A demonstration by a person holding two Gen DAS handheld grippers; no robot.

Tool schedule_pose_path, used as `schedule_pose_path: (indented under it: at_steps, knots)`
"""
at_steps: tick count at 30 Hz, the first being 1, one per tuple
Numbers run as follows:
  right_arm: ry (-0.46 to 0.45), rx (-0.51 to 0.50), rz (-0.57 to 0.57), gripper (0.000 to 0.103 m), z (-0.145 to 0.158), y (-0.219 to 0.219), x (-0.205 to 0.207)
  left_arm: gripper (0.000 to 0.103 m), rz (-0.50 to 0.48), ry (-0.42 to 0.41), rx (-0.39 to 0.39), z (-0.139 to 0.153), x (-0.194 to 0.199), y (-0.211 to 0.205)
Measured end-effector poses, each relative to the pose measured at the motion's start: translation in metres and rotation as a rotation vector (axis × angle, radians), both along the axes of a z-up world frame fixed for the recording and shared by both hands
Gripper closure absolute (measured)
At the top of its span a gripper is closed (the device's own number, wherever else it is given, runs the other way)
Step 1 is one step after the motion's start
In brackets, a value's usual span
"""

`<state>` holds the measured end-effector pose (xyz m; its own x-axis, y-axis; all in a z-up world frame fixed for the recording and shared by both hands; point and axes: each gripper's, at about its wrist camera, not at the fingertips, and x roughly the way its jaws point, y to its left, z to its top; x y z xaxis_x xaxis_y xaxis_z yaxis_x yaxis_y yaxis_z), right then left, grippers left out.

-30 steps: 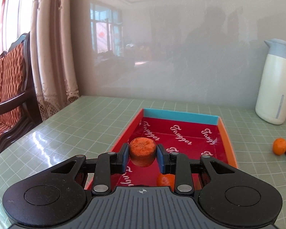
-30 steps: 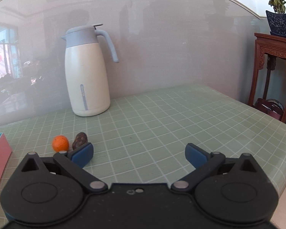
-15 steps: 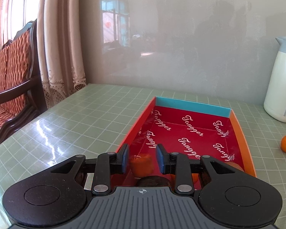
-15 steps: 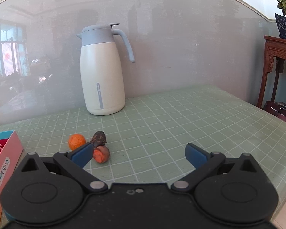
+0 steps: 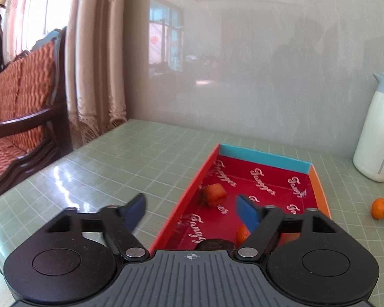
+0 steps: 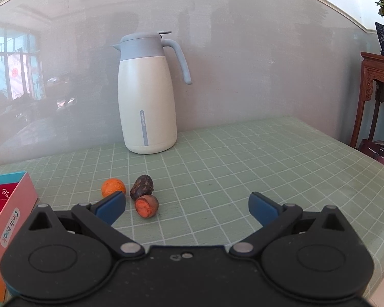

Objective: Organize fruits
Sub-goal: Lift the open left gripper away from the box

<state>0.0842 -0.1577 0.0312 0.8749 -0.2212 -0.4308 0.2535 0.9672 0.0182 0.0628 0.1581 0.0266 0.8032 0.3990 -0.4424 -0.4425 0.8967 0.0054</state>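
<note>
Left wrist view: the left gripper (image 5: 192, 211) has just been opening, nothing between its jaws; the orange fruit piece (image 5: 215, 195) lies at 12 o'clock in the red box (image 5: 265, 159). The right gripper (image 6: 187, 206) is wide open.

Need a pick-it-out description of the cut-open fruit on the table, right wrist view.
Start at the tall cream thermos jug with grey-blue lid on the green checked tablecloth. Three small fruits lie in front of it: a round orange fruit, a dark brown wrinkled fruit, and the target nearest the camera. Only it shows a bright orange cut face inside brown skin.
</note>
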Motion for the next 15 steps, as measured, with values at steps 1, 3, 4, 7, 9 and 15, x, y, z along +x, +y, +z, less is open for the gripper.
schedule_pose_path:
  at_steps: [1, 3, 4, 7, 9, 15]
  knots:
    - [0.001, 0.000, 0.001, 0.000, 0.000, 0.001, 0.000, 0.023, -0.009, -0.004, 0.009, 0.001, -0.003, -0.002]
    - [0.001, 0.001, 0.002, 0.000, 0.000, 0.001, 0.000, 0.019, -0.023, -0.003, 0.013, 0.002, -0.007, -0.006]
    - [0.000, -0.001, 0.002, 0.000, 0.000, 0.001, -0.001, 0.015, -0.025, -0.001, 0.016, 0.002, -0.008, -0.008]
    - [0.001, -0.004, 0.004, 0.000, 0.000, 0.002, -0.001, 0.013, -0.033, 0.003, 0.020, 0.002, -0.009, -0.013]
    - [0.002, -0.005, 0.005, 0.000, 0.000, 0.001, -0.001, 0.013, -0.042, 0.009, 0.018, 0.003, -0.009, -0.016]
    - [0.000, -0.005, 0.002, 0.000, 0.001, -0.004, -0.004, 0.013, -0.066, 0.004, 0.009, 0.005, -0.017, -0.026]
